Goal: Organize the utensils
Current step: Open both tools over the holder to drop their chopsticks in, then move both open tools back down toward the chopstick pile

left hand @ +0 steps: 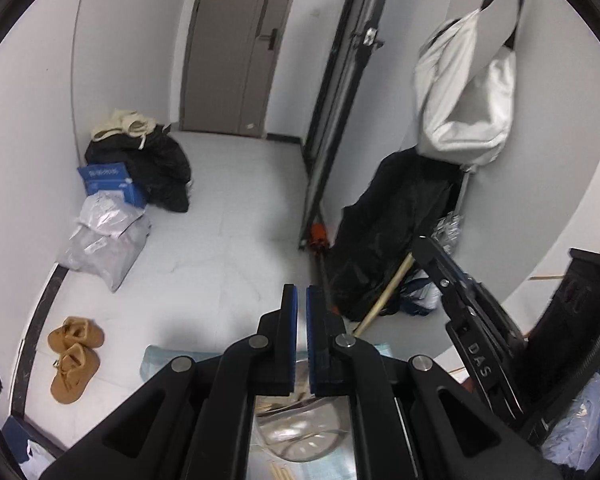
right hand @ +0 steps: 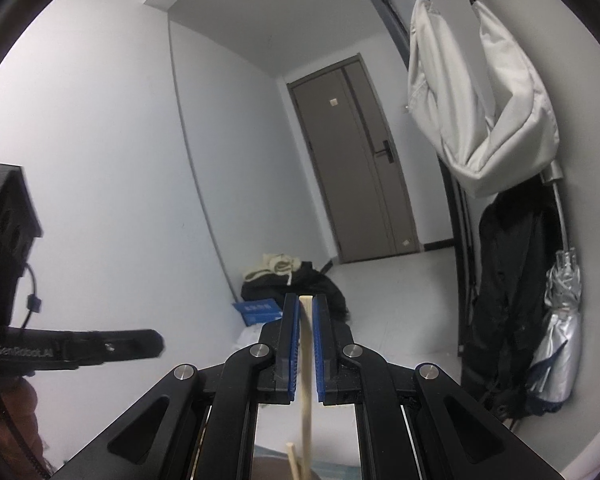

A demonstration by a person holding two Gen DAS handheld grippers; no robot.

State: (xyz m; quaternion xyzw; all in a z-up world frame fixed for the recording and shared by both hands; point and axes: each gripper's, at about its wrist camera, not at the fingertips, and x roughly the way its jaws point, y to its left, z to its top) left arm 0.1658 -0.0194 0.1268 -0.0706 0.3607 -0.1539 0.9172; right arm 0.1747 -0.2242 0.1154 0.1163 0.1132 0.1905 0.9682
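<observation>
My right gripper (right hand: 306, 304) is shut on a pale wooden chopstick (right hand: 306, 360) that runs between the blue pads and down out of the frame. A second chopstick end (right hand: 294, 460) shows below it. In the left wrist view the right gripper (left hand: 436, 256) appears at the right holding the same chopstick (left hand: 384, 296) slanting down-left. My left gripper (left hand: 302, 292) is shut with the pads nearly touching and nothing between them. Below it lie a clear glass bowl (left hand: 300, 436) and chopsticks (left hand: 278, 470) on a light blue mat (left hand: 156, 360).
The floor holds brown shoes (left hand: 74, 356), grey parcels (left hand: 104, 240), a blue box (left hand: 108, 180) and dark clothes (left hand: 156, 168). A white bag (right hand: 480, 100), a black coat (right hand: 508, 300) and a silver umbrella (right hand: 560, 320) hang on the right wall. A grey door (right hand: 360, 160) stands behind.
</observation>
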